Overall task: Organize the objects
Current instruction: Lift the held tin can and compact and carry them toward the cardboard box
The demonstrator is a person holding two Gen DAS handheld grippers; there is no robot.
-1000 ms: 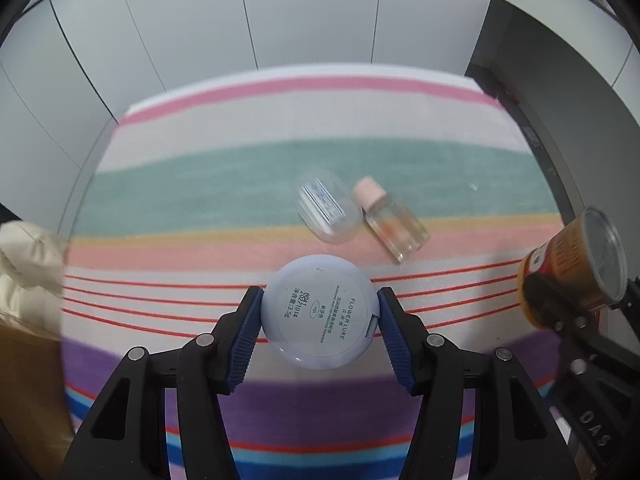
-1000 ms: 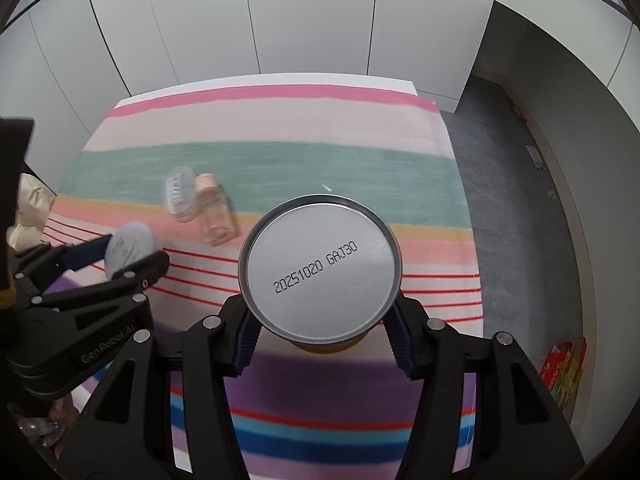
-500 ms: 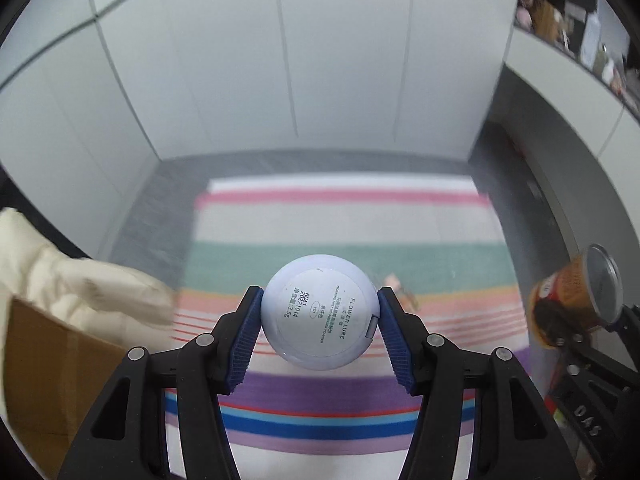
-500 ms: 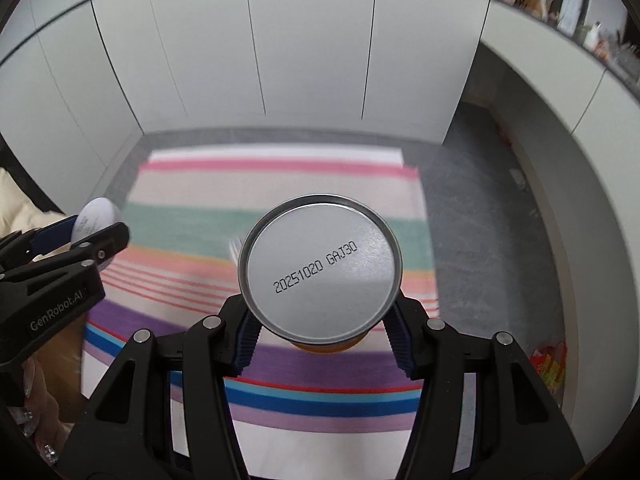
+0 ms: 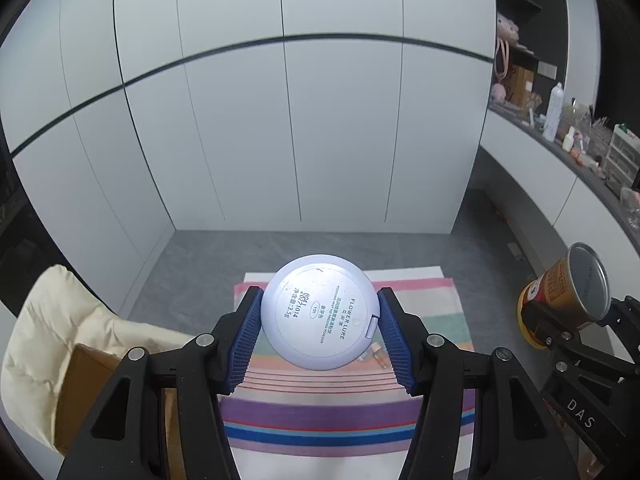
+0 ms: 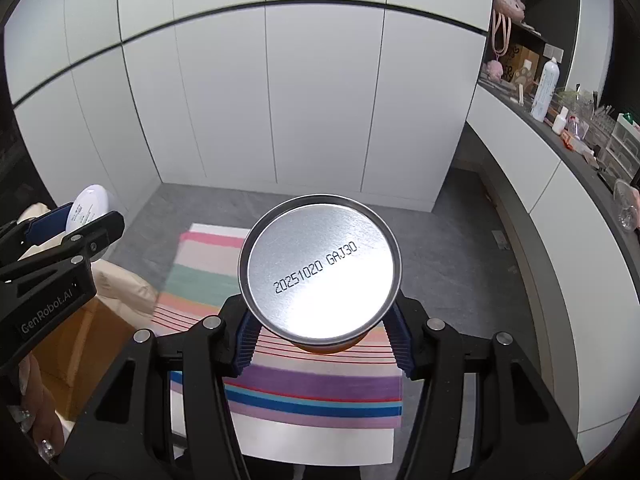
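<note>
Currently both grippers are high above a striped table cloth (image 5: 344,412), pointing down at it. Left gripper (image 5: 319,326): blue pads clamped on either side of a round pale-lilac powder compact (image 5: 318,312), its printed back facing the camera, jaws only as wide as the compact. Right gripper (image 6: 320,330): pads closed on the sides of an orange tin can (image 6: 320,272), silver base with a stamped date code facing the lens. Left view also shows the can (image 5: 564,292) from the side at right; right view shows the compact (image 6: 86,208) at left.

Surface: rectangular table, cloth in pink, cream, green, peach, thin red lines, purple and blue bands, white edge nearest. A small pink-capped bottle (image 5: 376,356) lies on the peach band, mostly hidden behind the compact.

Room: grey stone-look floor (image 6: 440,232), flat white cabinet doors (image 5: 280,140) along the far wall, a curved white counter (image 6: 532,168) at right with a dark cluttered top: bottles, boxes, drawers. Cream padded jacket (image 5: 60,328) over a cardboard box (image 5: 84,384) at left of the table.
</note>
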